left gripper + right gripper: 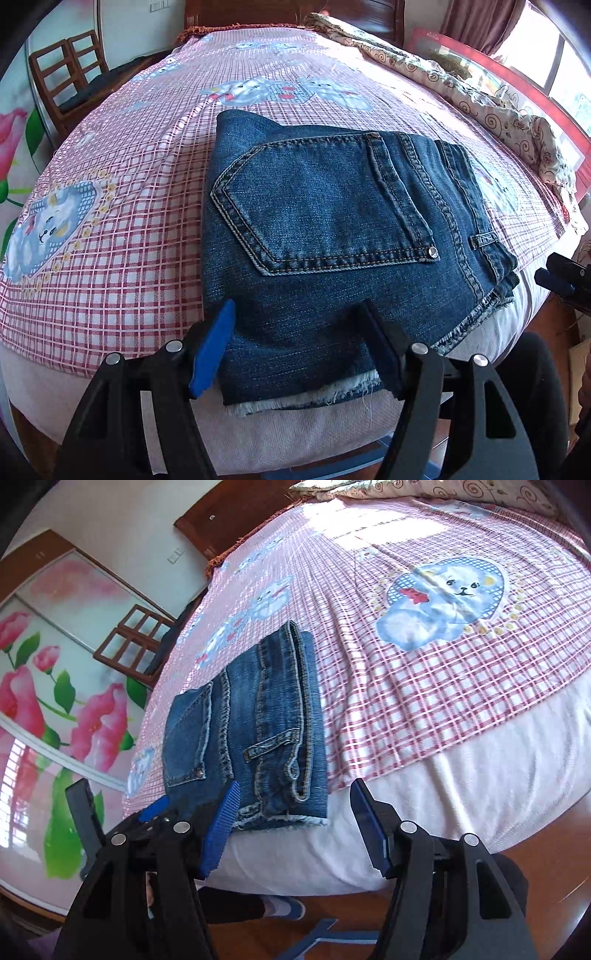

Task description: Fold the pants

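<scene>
We see bright daylight entering through the window (554, 59) at far right, blown out to white, and a glaring sunlit patch on the far bedsheet (369, 528). Both fisheye views bend straight lines strongly toward dark vignetted corners; shadows stay soft.

The blue jeans (332, 236) lie folded into a flat compact packet near the bed's near edge, back pocket facing up.
</scene>
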A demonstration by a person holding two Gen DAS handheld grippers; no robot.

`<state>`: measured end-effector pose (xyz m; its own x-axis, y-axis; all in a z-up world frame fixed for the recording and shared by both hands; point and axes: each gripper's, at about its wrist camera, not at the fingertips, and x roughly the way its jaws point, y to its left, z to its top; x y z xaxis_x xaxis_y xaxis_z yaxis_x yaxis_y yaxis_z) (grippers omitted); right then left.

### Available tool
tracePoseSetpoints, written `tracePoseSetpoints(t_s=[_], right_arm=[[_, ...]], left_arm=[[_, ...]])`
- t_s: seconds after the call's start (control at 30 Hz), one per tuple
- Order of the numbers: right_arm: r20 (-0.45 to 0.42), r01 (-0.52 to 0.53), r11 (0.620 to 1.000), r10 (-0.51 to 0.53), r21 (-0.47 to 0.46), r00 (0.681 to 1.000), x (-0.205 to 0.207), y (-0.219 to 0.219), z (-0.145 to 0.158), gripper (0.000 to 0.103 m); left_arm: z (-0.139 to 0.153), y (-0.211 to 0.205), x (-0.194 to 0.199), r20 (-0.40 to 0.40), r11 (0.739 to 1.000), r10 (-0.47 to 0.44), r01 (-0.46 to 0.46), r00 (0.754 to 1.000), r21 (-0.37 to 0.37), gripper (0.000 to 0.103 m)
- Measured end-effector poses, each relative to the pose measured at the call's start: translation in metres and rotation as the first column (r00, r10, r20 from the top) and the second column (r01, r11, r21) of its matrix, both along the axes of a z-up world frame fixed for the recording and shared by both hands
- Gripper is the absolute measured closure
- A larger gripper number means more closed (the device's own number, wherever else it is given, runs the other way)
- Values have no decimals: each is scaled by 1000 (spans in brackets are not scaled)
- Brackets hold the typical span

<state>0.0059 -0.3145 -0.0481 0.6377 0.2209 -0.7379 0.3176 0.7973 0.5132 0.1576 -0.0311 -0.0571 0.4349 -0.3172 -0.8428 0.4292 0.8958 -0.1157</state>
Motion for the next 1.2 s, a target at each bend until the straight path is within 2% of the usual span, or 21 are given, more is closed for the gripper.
tracePoseSetpoints(t_s=[0.07, 0.2, 0.37, 0.4, 0.43, 0.57, 0.7, 0.77, 0.83, 0.87, 0.93, 0.97, 1.03, 1.07, 1.1, 1.17, 1.2], right_arm=[[5, -24, 999, 24, -30, 1000, -1, 5, 1, 61], [-14, -71, 993, 70, -99, 997, 13, 27, 2, 63], [-47, -53, 996, 50, -70, 998, 31, 30, -15, 64], [-46, -53, 996, 50, -74, 998, 34, 30, -17, 69], [-44, -54, 995, 51, -88, 998, 35, 30, -18, 84], [-3, -83, 994, 83, -69, 997, 32, 27, -12, 92], [1, -91, 993, 91, -74, 996, 26, 29, -5, 93], [-42, -70, 997, 68, -44, 997, 30, 24, -23, 93], [-36, -38, 999, 39, 21, 999, 29, 16, -38, 92], [-39, -36, 999, 37, 23, 999, 29, 16, -38, 92], [-92, -48, 998, 44, -44, 995, 34, 23, -28, 90], [-121, -54, 993, 41, -106, 992, 37, 29, -18, 85], [-139, -48, 949, 5, -310, 990, 40, 43, 7, 79], [-128, -40, 929, -8, -369, 992, 41, 45, 17, 79], [-111, -29, 918, -16, -395, 994, 44, 45, 24, 79], [-84, -30, 912, -5, -408, 996, 56, 40, 32, 66], [-81, -36, 911, 2, -411, 997, 65, 37, 33, 64]], left_arm=[[0, -1, -1, -2, 1000, 5, -5, 1000, 0, 34], [0, -2, 0, -7, 1000, -1, 1, 1000, 5, 33], [1, -2, 1, -12, 1000, -4, 4, 1000, 7, 33], [0, -2, 1, -10, 1000, -5, 5, 1000, 7, 33], [0, -2, 1, -7, 1000, -6, 6, 1000, 7, 32], [0, -5, 0, -2, 1000, -11, 11, 1000, 9, 30], [0, -3, 0, -8, 1000, -29, 29, 1000, -1, 29], [0, -3, 0, -5, 999, -43, 43, 999, -3, 28], [0, -4, -2, 0, 998, -61, 61, 998, 5, 27], [0, -4, -2, 1, 998, -65, 65, 998, 8, 27], [0, -3, -2, -1, 998, -63, 63, 998, 2, 27], [0, -4, -1, -2, 998, -63, 63, 998, 3, 26], [0, -4, -1, -6, 998, -59, 59, 998, 5, 25], [0, -5, -1, -6, 998, -57, 57, 998, 5, 25], [0, -5, -1, -5, 998, -58, 58, 998, 5, 24], [-1, -7, -2, 0, 998, -58, 58, 998, 11, 22], [-1, -8, -2, 1, 998, -57, 57, 998, 15, 22]])
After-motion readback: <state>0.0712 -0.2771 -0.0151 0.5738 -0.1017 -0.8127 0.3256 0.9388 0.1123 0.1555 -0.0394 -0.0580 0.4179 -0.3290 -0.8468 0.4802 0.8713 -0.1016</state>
